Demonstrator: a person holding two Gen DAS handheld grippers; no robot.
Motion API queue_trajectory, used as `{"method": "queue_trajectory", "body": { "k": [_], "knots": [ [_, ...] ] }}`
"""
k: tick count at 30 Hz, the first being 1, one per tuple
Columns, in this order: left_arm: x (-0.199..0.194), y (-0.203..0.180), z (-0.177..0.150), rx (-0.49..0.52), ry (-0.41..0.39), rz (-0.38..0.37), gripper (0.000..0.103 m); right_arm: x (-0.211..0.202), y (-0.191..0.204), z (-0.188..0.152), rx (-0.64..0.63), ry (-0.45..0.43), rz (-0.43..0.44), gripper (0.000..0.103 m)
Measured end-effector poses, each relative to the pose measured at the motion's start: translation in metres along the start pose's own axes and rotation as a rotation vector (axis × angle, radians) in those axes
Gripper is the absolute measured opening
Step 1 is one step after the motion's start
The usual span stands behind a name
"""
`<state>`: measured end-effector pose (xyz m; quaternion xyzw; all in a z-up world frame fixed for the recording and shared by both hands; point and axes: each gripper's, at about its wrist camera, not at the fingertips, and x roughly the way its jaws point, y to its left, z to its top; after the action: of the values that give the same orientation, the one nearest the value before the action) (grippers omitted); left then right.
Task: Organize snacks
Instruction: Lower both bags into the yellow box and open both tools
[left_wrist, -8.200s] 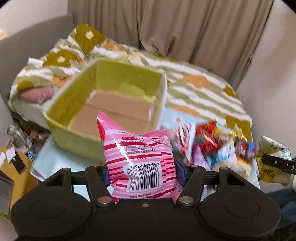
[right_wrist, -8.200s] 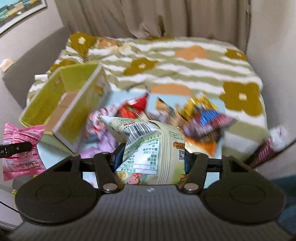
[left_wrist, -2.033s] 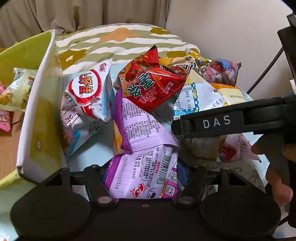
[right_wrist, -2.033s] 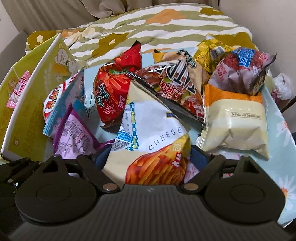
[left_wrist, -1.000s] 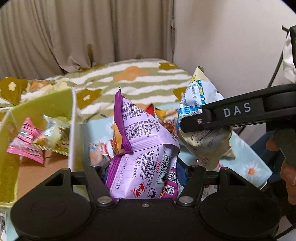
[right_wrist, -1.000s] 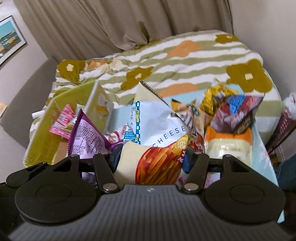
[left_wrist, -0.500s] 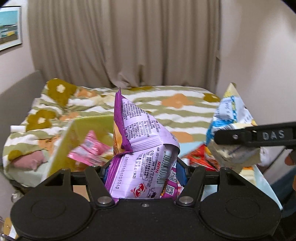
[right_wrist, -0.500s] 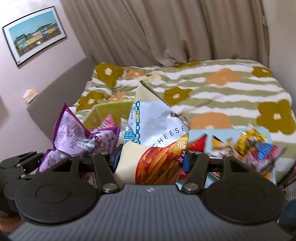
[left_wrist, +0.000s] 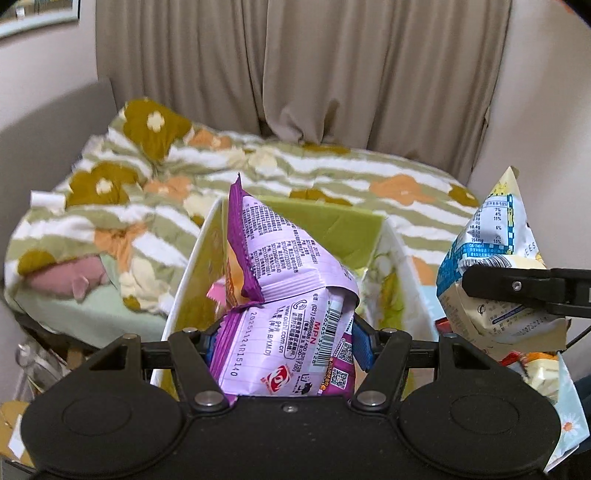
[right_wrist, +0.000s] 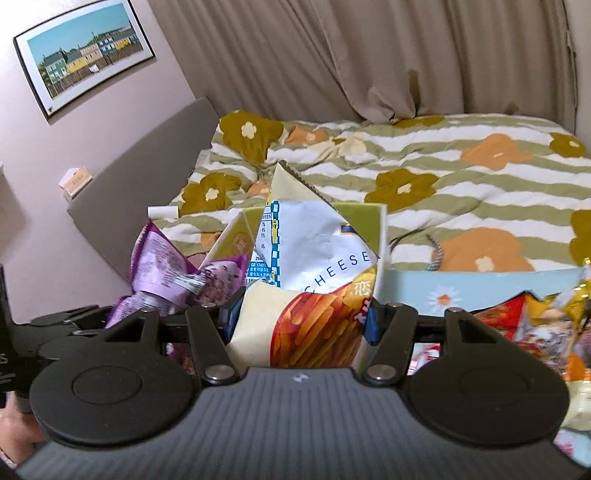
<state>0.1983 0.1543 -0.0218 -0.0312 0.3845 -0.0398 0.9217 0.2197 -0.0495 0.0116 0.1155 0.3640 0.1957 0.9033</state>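
My left gripper (left_wrist: 282, 341) is shut on a purple snack bag (left_wrist: 291, 295), held up in front of the yellow-green cardboard box (left_wrist: 332, 225). A pink packet (left_wrist: 216, 291) shows inside the box behind the bag. My right gripper (right_wrist: 299, 325) is shut on a white cheese-stick bag (right_wrist: 314, 266), raised near the same box (right_wrist: 364, 218). In the left wrist view that cheese bag (left_wrist: 491, 258) hangs at the right, clamped by a black finger (left_wrist: 524, 288). In the right wrist view the purple bag (right_wrist: 166, 273) and the left gripper's body appear at the left.
A pile of snack bags (right_wrist: 535, 321) lies at the right on a light blue flowered cloth (right_wrist: 443, 291). Behind stands a bed with a striped flower quilt (right_wrist: 461, 166), curtains, a grey headboard (right_wrist: 147, 173) and a framed picture (right_wrist: 81, 51).
Both grippers have swung left and risen with their bags, away from the snack pile and toward the box. The box now sits straight ahead of the left gripper.
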Motion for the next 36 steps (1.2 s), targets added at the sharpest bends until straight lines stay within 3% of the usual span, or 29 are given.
{"method": "queue_trajectory", "body": {
  "k": [5,8,9,27,36],
  "knots": [
    [0.037,0.024,-0.002,0.002,0.067,-0.045,0.073,0.040,0.012,-0.005,0.037,0.048,-0.035,0.074],
    [0.046,0.030,-0.008,0.014,0.080,-0.057,0.102,0.055,0.017,-0.010,0.056,0.071,-0.061,0.074],
    [0.045,0.031,-0.010,0.022,0.073,-0.050,0.103,0.058,0.019,-0.011,0.060,0.076,-0.069,0.074],
    [-0.004,0.059,-0.027,0.064,-0.030,-0.012,0.103,0.085,0.043,-0.021,0.065,0.120,-0.114,0.075],
    [-0.004,0.075,-0.036,0.053,-0.018,-0.007,0.103,0.115,0.054,-0.033,0.058,0.157,-0.137,0.077]
  ]
}}
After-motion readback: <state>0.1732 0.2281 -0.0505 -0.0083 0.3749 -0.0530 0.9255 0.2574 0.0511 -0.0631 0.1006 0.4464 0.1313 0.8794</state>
